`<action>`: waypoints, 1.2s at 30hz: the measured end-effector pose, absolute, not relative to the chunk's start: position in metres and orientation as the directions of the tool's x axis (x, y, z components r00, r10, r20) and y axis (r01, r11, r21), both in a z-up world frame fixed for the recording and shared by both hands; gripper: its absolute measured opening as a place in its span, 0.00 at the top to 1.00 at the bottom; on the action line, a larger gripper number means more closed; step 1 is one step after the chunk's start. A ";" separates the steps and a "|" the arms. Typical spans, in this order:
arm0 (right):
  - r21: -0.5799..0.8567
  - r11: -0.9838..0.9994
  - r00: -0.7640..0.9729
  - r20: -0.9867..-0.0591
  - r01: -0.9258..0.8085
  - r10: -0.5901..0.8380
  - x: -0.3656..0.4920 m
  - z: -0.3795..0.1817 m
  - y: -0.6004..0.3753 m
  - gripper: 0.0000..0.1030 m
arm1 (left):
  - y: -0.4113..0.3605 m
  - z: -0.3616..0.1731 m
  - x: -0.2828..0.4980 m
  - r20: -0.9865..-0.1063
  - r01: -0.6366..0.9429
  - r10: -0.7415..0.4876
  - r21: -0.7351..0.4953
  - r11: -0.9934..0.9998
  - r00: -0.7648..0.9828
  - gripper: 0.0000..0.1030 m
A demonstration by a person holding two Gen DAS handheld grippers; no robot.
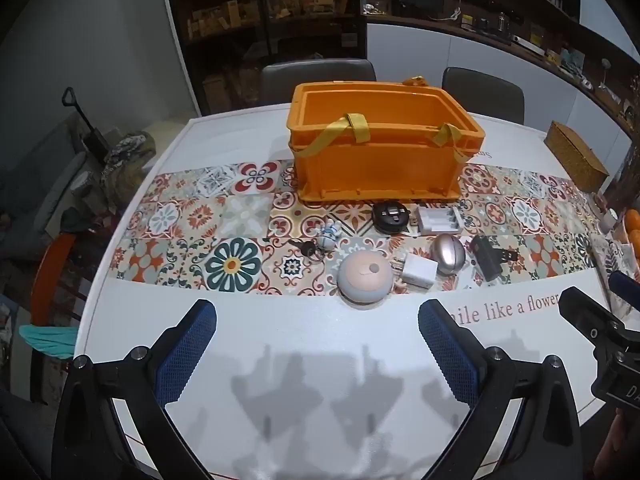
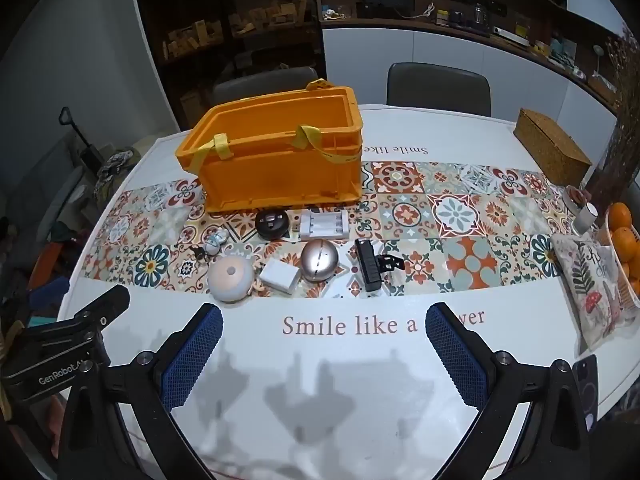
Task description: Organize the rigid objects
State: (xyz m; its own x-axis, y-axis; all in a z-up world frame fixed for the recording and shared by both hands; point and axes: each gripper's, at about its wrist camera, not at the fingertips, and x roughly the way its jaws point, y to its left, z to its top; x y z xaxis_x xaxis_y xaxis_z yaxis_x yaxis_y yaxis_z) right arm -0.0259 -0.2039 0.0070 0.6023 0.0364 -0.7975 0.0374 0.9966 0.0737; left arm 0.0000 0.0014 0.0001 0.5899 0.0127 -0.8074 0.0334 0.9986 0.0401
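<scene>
Matt plastic crate [image 1: 380, 168] — brushed-metal egg [image 1: 448, 254], woven wicker box [image 1: 576, 156].

Dim fisheye views, dark bent corners, soft overhead shadows on table [image 1: 304, 344].

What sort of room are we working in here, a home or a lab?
Most likely a home dining area: a table with a patterned runner, upholstered chairs behind it, and a bowl of oranges at the right edge. Cluttered shelves line the wall.
</scene>
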 end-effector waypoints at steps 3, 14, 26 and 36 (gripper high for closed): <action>0.066 0.997 0.604 -0.797 0.041 0.028 -0.026 0.007 -0.204 0.01 | 0.013 -0.001 0.007 -0.819 0.029 -0.002 0.018 0.999 0.573 0.00; 0.070 0.997 0.609 -0.793 0.036 0.034 -0.025 0.008 -0.204 0.01 | -0.006 0.001 -0.002 -0.803 0.045 0.025 0.064 0.997 0.596 0.00; 0.074 0.997 0.609 -0.792 0.034 0.038 -0.021 0.006 -0.206 0.01 | -0.008 0.003 -0.001 -0.807 0.056 0.018 0.063 0.996 0.590 0.00; 0.074 0.997 0.609 -0.793 0.033 0.038 -0.021 0.006 -0.207 0.01 | -0.009 0.002 0.000 -0.807 0.055 0.020 0.064 0.996 0.590 0.00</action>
